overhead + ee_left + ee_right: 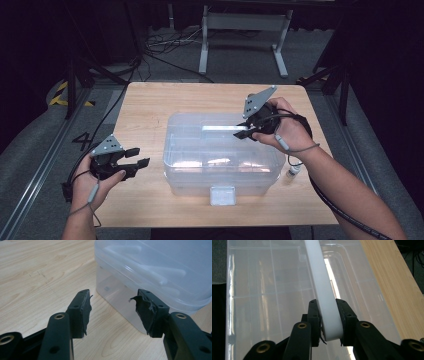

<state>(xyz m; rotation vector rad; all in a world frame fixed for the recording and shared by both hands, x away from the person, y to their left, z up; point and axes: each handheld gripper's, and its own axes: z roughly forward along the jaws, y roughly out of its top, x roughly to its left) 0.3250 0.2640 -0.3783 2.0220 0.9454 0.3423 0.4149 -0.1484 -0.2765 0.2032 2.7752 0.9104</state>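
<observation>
A clear plastic storage box (pixel 222 155) with its lid on sits in the middle of the wooden table (pixel 150 100). A white handle (pixel 217 129) lies along the lid. My right gripper (pixel 242 132) is over the lid's right part. In the right gripper view it (pixel 327 305) is shut on one end of that white handle (pixel 322 282), above the clear lid (pixel 262 290). My left gripper (pixel 137 157) stands open just left of the box, apart from it. In the left gripper view its jaws (pixel 112 298) are spread with nothing between them, facing the box's corner (pixel 155 270).
A small bottle (pixel 293 171) stands on the table by the box's right front corner, under my right forearm. A pale latch (pixel 222 195) hangs on the box's front wall. Bare wood (pixel 37 277) lies left of and behind the box.
</observation>
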